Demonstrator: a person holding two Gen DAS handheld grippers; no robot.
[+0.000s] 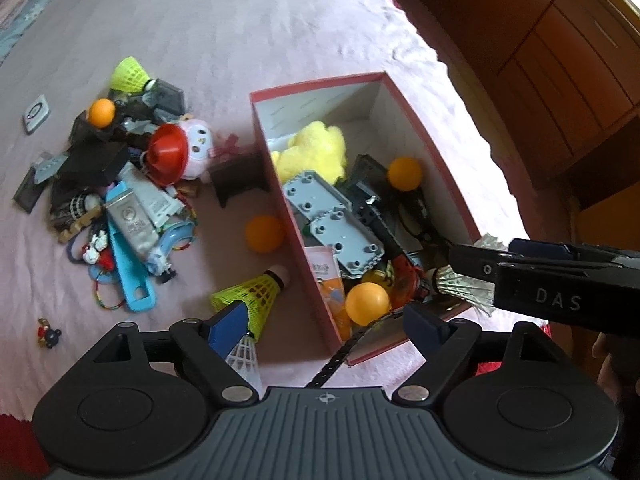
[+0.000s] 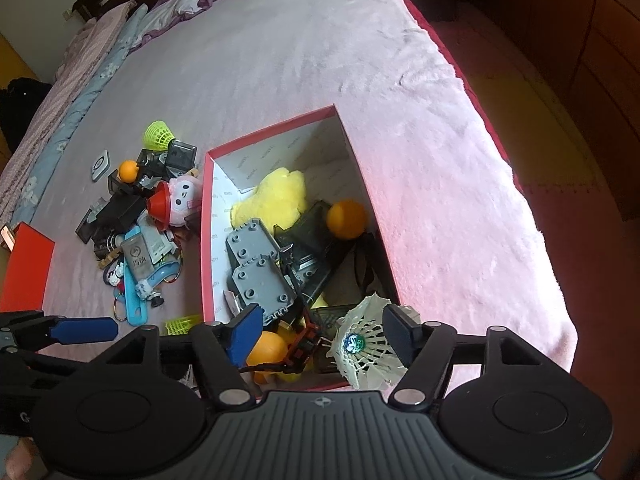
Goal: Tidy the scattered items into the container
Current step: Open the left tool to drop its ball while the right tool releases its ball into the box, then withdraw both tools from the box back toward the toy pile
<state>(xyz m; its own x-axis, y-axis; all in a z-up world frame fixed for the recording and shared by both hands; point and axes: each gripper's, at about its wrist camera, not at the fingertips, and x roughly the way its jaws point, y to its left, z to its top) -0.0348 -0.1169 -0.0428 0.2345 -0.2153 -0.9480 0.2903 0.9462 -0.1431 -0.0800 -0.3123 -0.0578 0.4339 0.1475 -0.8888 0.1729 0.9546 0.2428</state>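
Roughly half done: box (image 2: pixel 280 128) partly filled, pile (image 1: pixel 120 184) at 9 o'clock on bed (image 2: pixel 320 60) left. Right gripper (image 2: pixel 320 332) released, white shuttlecock (image 2: pixel 366 344) resting against one finger above box; left gripper (image 1: pixel 324 320) released, holding nothing.

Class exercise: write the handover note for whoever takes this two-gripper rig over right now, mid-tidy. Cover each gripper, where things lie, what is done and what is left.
Right gripper: open over the near end of the red box; a white shuttlecock lies against its right finger, apparently just let go.
Left gripper: open, empty, above the box's near left corner.
Done: yellow plush, grey plates and two orange balls already in the box.
Left: the yellow shuttlecock and an orange ball beside the box, then the pile farther left on the bed.
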